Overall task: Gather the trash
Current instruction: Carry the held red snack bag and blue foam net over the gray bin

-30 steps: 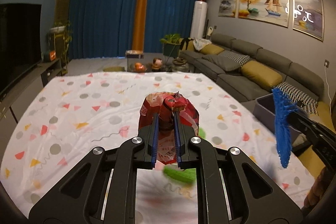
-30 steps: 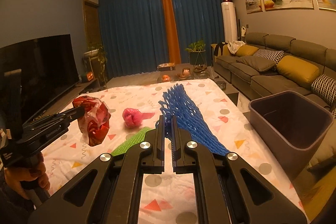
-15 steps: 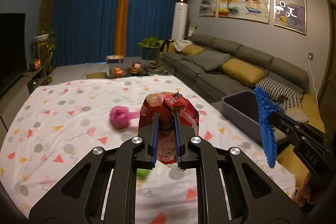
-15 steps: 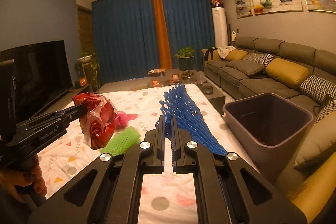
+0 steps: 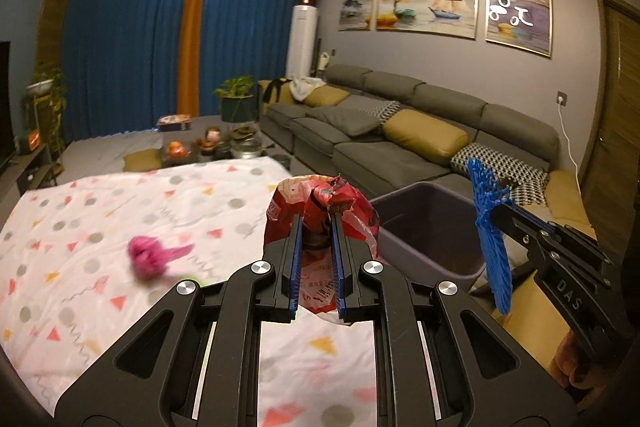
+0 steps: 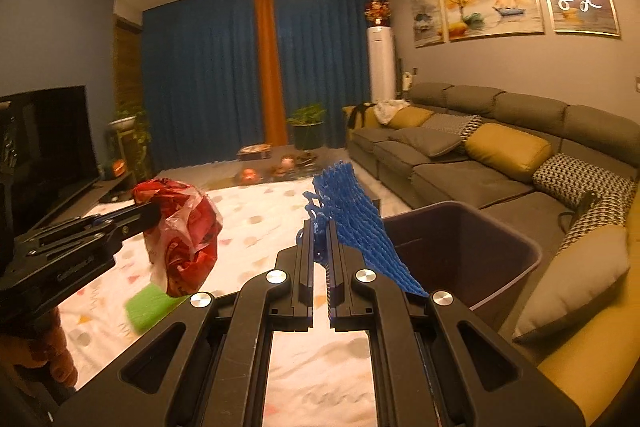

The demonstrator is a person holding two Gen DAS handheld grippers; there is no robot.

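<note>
My left gripper (image 5: 316,223) is shut on a crumpled red plastic wrapper (image 5: 320,203) and holds it in the air above the table's right side; it also shows in the right wrist view (image 6: 184,231). My right gripper (image 6: 320,227) is shut on a blue foam net (image 6: 352,219), also seen at the right of the left wrist view (image 5: 490,239), beside the dark purple trash bin (image 5: 432,227) (image 6: 460,251). A pink foam net (image 5: 148,255) and a green foam net (image 6: 148,303) lie on the table.
The table carries a white cloth with coloured dots and triangles (image 5: 100,219). A grey sofa with yellow cushions (image 5: 400,139) runs along the right wall behind the bin. A low coffee table with small items (image 5: 208,147) stands beyond. A TV (image 6: 48,147) is at left.
Both grippers have swung right toward the bin with their loads still held. The bin now appears larger and closer in both views; the pink and green nets have slid left.
</note>
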